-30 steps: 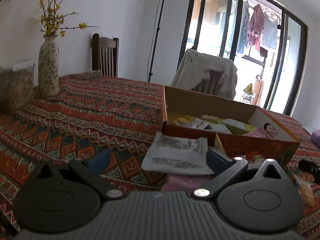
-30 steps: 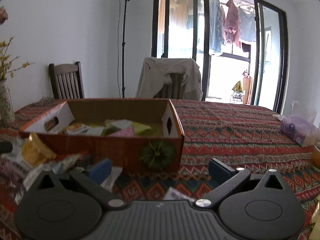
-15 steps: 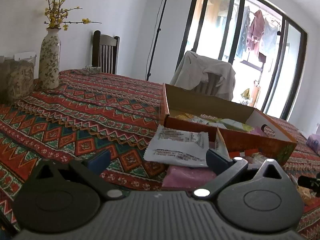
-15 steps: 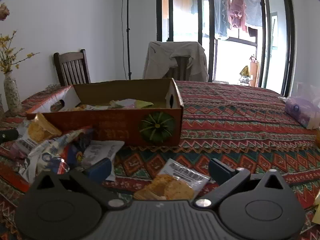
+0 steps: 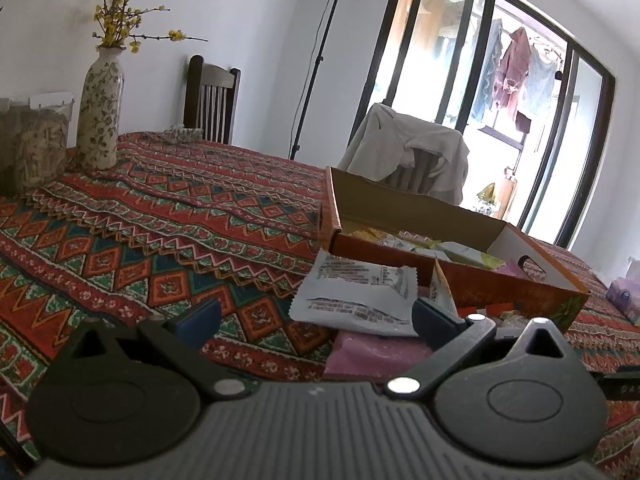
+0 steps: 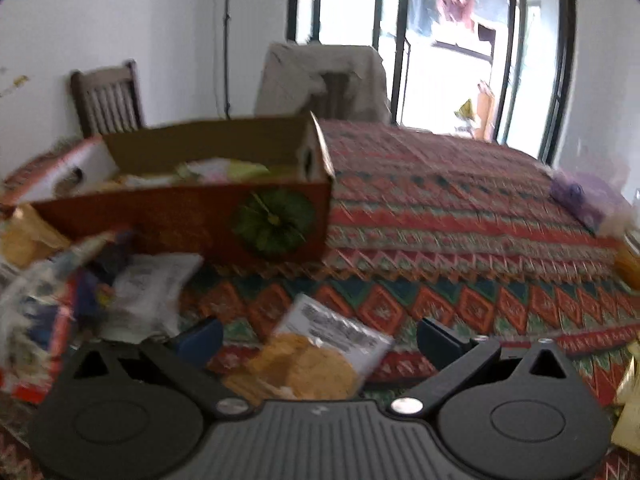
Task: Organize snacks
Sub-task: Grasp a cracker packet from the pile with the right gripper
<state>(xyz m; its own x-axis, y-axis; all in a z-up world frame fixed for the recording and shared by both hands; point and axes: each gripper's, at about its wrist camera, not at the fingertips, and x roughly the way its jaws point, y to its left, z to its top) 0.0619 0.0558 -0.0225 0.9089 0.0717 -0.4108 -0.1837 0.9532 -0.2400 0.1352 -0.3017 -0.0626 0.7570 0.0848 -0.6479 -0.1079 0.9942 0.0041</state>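
Observation:
An orange cardboard box (image 5: 452, 276) (image 6: 188, 220) with several snack packets inside stands on the patterned tablecloth. My left gripper (image 5: 316, 316) is open, low over the cloth, with a white printed packet (image 5: 356, 296) and a pink packet (image 5: 376, 354) lying by its right finger. My right gripper (image 6: 320, 334) is open too, its fingers on either side of a clear packet of orange crackers (image 6: 316, 356). More loose packets (image 6: 96, 296) are heaped in front of the box at the left of the blurred right wrist view.
A flowered vase (image 5: 100, 108) and a filled clear container (image 5: 32, 144) stand at the table's far left. Two chairs (image 5: 212, 100) (image 5: 416, 160) sit behind the table, one draped with cloth. A purple tissue pack (image 6: 576, 196) lies at the right.
The right gripper has dropped and tilted down, so the cracker packet now lies between its fingers. The left gripper has risen slightly and drifted back; its view of the box shifted right.

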